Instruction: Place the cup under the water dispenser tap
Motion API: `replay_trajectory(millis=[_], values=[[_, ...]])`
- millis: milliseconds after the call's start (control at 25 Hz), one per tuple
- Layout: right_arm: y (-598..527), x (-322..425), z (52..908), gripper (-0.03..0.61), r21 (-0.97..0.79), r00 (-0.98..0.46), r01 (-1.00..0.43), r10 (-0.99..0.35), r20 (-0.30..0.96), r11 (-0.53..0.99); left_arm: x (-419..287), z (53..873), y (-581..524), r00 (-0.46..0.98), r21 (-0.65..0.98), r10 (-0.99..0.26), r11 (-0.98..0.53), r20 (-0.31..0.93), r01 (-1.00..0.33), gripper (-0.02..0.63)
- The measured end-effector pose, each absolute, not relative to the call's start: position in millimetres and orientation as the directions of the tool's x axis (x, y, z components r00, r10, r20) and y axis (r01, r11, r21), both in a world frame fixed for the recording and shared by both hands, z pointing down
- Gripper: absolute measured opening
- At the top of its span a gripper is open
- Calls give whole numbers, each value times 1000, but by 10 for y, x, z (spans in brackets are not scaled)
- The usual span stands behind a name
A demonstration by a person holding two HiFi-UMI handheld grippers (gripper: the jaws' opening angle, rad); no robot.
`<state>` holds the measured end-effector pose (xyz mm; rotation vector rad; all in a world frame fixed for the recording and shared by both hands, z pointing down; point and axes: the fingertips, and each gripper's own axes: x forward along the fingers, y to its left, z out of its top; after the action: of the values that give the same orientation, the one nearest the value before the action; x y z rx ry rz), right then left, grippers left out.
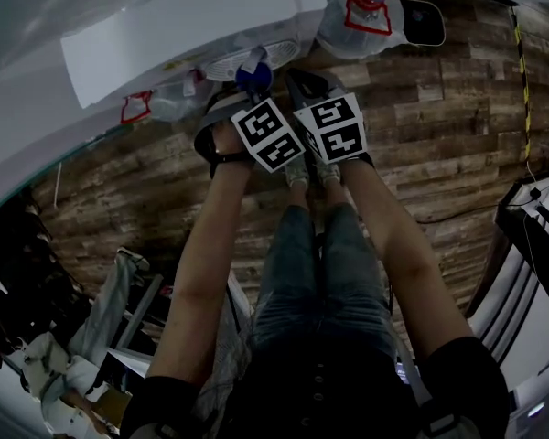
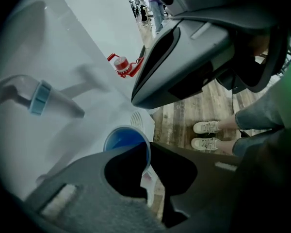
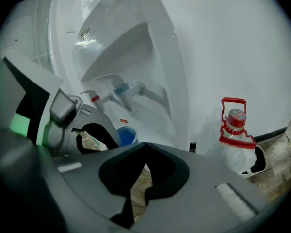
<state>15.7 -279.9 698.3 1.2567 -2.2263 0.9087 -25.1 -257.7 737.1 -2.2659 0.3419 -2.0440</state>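
1. Left gripper view: my left claw (image 2: 148, 154) pinches the blue cup (image 2: 120, 141) by its rim.
2. My right claw (image 3: 145, 147) is pressed together, empty, just beside the left.
3. The cup is near the dispenser's (image 3: 136, 47) grille (image 2: 137, 120), lower than the blue tap (image 2: 40, 97).
4. Farther off, a bottle (image 3: 235, 125) with a red handle stands by the dispenser on the wood floor (image 1: 421, 135).

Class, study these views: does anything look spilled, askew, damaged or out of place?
Nothing stands out. The left gripper grips the blue cup by its rim, mouth up, near the blue-collared dispenser tap, and no spill is visible. The right gripper is shut and empty.
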Motion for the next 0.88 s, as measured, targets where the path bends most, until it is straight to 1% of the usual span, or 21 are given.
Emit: replay_trajectory(millis=[240,880], values=[[-2816,231,7181,0,-371,-494,-869,-589,639,327,-233,7487,-2690,96,-220,-231,-969,968,-115,26],[-2887,270,7348,0,-387,-501,-865,-593,630,320,-137,7738,-2857,98,-218,-228,-971,969,-97,26]])
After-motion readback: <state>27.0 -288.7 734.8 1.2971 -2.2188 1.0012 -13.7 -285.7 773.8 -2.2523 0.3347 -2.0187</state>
